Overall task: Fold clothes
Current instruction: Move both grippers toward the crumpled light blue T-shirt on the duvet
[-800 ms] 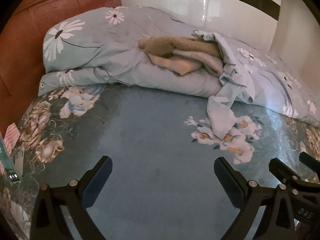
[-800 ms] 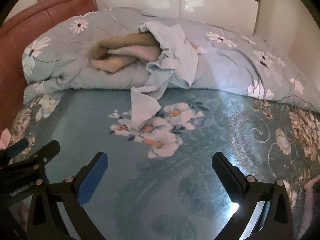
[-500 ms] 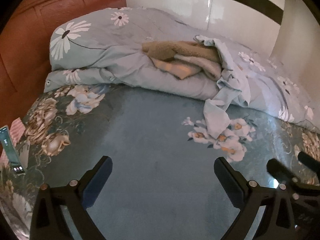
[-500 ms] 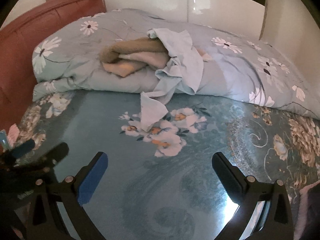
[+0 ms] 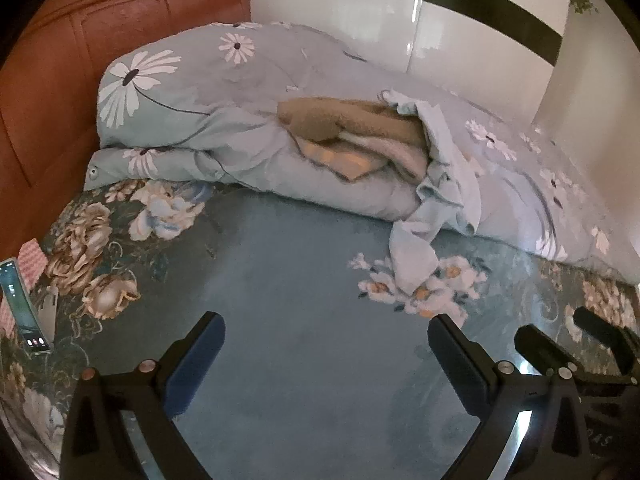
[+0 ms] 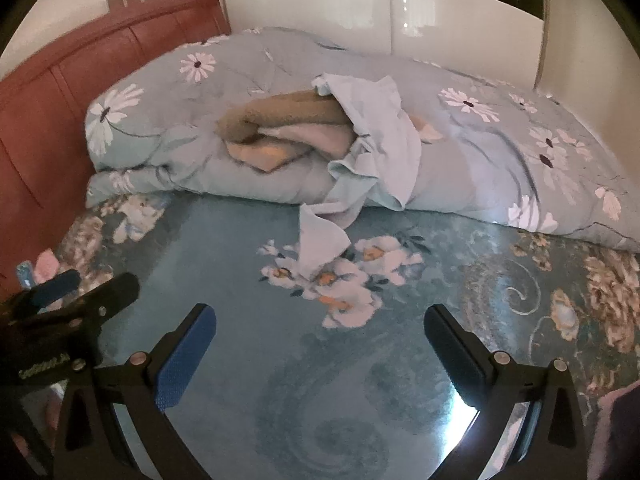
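A crumpled pale blue garment (image 5: 444, 184) is seen well ahead of the left hand-held gripper (image 5: 326, 354), slightly to its right, draped over the front of a rolled floral duvet (image 5: 192, 120). Its upper part is bunched in loose folds on the duvet, while one limp end (image 6: 320, 240) is hung down onto the teal flowered bed cover (image 6: 248, 280). A tan and cream fleecy garment (image 5: 360, 136) is partly tucked under it, folded roughly and lying on the duvet, ahead of both hand-held grippers. In the right wrist view the blue garment (image 6: 376, 136) is found straight ahead of the right hand-held gripper (image 6: 320, 340), well apart from it. Both hand-held grippers are spread wide, with nothing between their fingers, only bare bed cover beneath. A phone (image 5: 22, 304) is propped at the far left of the left hand-held gripper, before the brown headboard (image 5: 60, 60).
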`<state>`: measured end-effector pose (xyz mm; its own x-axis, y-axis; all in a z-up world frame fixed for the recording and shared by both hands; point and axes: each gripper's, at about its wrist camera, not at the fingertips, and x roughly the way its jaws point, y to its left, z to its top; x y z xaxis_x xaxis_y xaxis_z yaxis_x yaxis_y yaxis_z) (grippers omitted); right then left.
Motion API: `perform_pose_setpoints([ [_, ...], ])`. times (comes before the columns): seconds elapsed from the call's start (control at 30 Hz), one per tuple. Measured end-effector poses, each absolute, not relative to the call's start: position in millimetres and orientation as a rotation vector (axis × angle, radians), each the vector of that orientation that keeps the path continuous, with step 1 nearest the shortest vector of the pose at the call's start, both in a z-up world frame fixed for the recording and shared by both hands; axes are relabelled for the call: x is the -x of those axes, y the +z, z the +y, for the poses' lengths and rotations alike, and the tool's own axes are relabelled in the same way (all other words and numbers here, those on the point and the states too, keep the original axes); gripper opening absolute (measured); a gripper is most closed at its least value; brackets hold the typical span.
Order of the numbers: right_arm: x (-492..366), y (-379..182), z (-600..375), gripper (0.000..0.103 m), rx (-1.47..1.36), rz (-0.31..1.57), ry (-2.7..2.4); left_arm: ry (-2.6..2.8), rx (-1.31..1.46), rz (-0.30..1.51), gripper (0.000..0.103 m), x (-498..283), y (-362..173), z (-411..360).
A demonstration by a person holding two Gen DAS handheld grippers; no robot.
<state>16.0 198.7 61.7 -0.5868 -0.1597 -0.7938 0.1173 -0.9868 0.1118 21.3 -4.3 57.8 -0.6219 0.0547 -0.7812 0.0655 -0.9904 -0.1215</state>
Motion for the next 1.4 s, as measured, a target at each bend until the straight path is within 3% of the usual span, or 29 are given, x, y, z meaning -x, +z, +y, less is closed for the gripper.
perform_pose_setpoints([
  [0.63, 8, 45, 184, 0.103, -1.337, -0.013, -2.661, -2.798, -1.306, 0.093, 0.103, 7, 46, -6],
  [1.4, 55, 7, 182, 0.103, -1.419, 0.011, -2.672, -2.769, -1.353, 0.196, 0.103, 49, 1, -28],
])
